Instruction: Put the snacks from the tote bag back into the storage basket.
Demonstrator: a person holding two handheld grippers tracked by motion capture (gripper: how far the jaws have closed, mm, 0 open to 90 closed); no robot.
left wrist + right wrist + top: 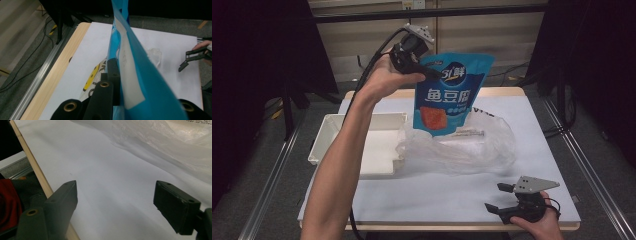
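The blue snack pouch [453,95] hangs at upper centre, clear of the clear plastic bag [472,145], clamped in the left tongs [430,74]. Placement, likely into the white tray [332,131], remains. The right tongs [499,197] gape empty at lower right.

On the tabletop [427,200] a tray [362,150] is set left of a plastic bag [462,147] (touching it); a pouch [449,95] is held above both.

One pouch [452,95], one bag [462,145], one tray [327,135].
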